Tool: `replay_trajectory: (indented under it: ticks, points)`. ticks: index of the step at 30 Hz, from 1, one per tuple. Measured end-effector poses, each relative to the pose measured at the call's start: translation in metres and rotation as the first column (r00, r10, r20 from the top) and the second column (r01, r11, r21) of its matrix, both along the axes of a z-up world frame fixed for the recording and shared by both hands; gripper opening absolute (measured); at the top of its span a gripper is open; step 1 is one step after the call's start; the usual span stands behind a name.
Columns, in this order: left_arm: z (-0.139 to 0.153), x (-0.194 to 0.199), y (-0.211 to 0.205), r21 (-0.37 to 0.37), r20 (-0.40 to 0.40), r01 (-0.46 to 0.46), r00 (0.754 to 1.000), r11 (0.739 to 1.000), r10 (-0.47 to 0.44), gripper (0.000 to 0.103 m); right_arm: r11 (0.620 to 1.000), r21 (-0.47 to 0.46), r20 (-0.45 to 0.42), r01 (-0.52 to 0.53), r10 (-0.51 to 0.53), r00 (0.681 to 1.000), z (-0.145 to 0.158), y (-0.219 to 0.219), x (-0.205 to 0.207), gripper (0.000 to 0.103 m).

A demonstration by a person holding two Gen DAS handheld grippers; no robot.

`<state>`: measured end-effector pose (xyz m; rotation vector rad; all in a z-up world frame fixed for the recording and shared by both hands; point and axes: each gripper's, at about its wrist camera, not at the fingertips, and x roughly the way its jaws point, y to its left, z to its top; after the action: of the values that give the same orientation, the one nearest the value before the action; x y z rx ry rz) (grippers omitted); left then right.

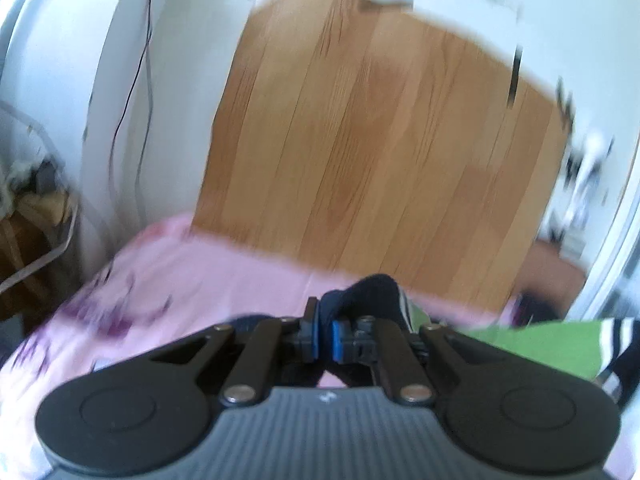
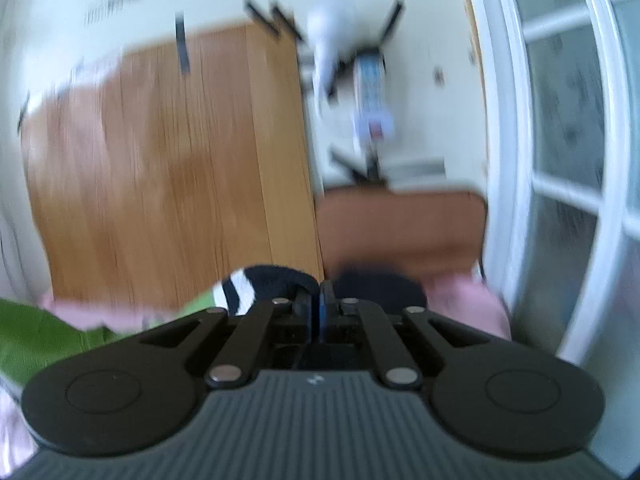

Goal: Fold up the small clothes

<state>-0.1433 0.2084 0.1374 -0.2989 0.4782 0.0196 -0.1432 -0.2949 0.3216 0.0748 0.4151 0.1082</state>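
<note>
Wooden wardrobe (image 1: 376,140) stands behind pink bedsheet (image 1: 192,272). Green garment (image 1: 532,344) with navy, white-striped trim spans above the sheet between both grippers: left gripper (image 1: 326,334) pinches one navy edge, right gripper (image 2: 317,306) pinches the other

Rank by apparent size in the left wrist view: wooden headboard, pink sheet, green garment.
1. wooden headboard, largest.
2. pink sheet.
3. green garment, smallest; partly hidden by the left gripper, so uncertain.

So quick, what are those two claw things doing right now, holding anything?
Left gripper: closed on the dark striped edge of the green garment.
Right gripper: closed on the same garment's dark striped edge.
</note>
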Motion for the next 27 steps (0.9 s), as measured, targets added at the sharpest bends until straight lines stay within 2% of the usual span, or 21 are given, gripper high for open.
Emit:
replay_trajectory:
  ticks: [1,2,3,5,6,7,8,9,11,13,15,17,19,24,26,27]
  points:
    - [-0.006,0.001,-0.004,0.007,-0.052,-0.003,0.999,1.0,0.004,0.009,1.0,-0.011,-0.066,-0.02,0.019,0.998,-0.016,-0.004,-0.003,0.009]
    - [-0.023,0.004,-0.006,0.007,-0.121,0.005,0.993,1.0,-0.004,0.011,0.999,-0.029,-0.149,-0.032,0.028,0.989,-0.038,-0.007,-0.003,0.014]
    - [-0.037,0.004,-0.005,-0.003,-0.17,0.003,0.985,1.0,-0.004,0.013,0.998,-0.051,-0.221,-0.032,0.02,0.975,-0.058,-0.009,-0.002,0.024]
    - [-0.049,0.004,-0.004,-0.024,-0.2,0.004,0.98,1.0,-0.009,0.017,0.995,-0.1,-0.288,0.014,-0.042,0.957,-0.082,-0.012,0.005,0.04]
    - [-0.045,0.005,-0.005,-0.027,-0.183,0.014,0.983,1.0,-0.019,0.023,0.993,-0.111,-0.287,0.029,-0.06,0.956,-0.087,-0.013,0.008,0.042]
    - [-0.038,0.003,-0.009,-0.015,-0.159,0.024,0.987,1.0,-0.026,0.034,0.994,-0.103,-0.273,0.029,-0.057,0.96,-0.086,-0.012,0.013,0.043]
    - [-0.031,0.002,-0.013,0.008,-0.126,0.038,0.991,0.999,-0.037,0.042,0.997,-0.082,-0.255,0.015,-0.035,0.966,-0.083,-0.01,0.019,0.047]
    - [-0.025,0.002,-0.021,0.045,-0.085,0.056,0.995,0.997,-0.052,0.054,0.998,-0.059,-0.233,-0.01,-0.004,0.973,-0.08,-0.006,0.027,0.05]
    - [-0.017,0.007,-0.04,0.124,-0.027,0.096,0.995,0.988,-0.094,0.062,0.996,-0.042,-0.174,-0.085,0.076,0.982,-0.078,0.012,0.04,0.063]
    - [-0.013,0.025,-0.056,0.174,-0.021,0.135,0.991,0.975,-0.134,0.072,0.982,-0.057,-0.135,-0.181,0.172,0.976,-0.08,0.036,0.062,0.069]
    - [-0.016,0.045,-0.066,0.205,-0.038,0.187,0.982,0.961,-0.183,0.077,0.962,-0.06,-0.132,-0.265,0.256,0.958,-0.088,0.059,0.088,0.07]
    - [-0.026,0.071,-0.072,0.225,-0.079,0.229,0.973,0.947,-0.217,0.078,0.931,-0.046,-0.155,-0.361,0.351,0.924,-0.103,0.082,0.117,0.071]
    - [-0.04,0.095,-0.075,0.22,-0.131,0.285,0.956,0.933,-0.262,0.084,0.893,-0.014,-0.189,-0.45,0.44,0.878,-0.117,0.102,0.149,0.074]
    - [-0.079,0.14,-0.09,0.23,-0.249,0.398,0.906,0.888,-0.342,0.087,0.831,-0.001,-0.292,-0.557,0.532,0.795,-0.15,0.132,0.219,0.081]
    - [-0.093,0.154,-0.093,0.22,-0.312,0.447,0.875,0.867,-0.371,0.079,0.802,0.021,-0.345,-0.597,0.567,0.748,-0.164,0.134,0.239,0.082]
    - [-0.1,0.157,-0.096,0.212,-0.349,0.469,0.856,0.858,-0.381,0.055,0.791,0.037,-0.378,-0.611,0.577,0.724,-0.171,0.135,0.25,0.082]
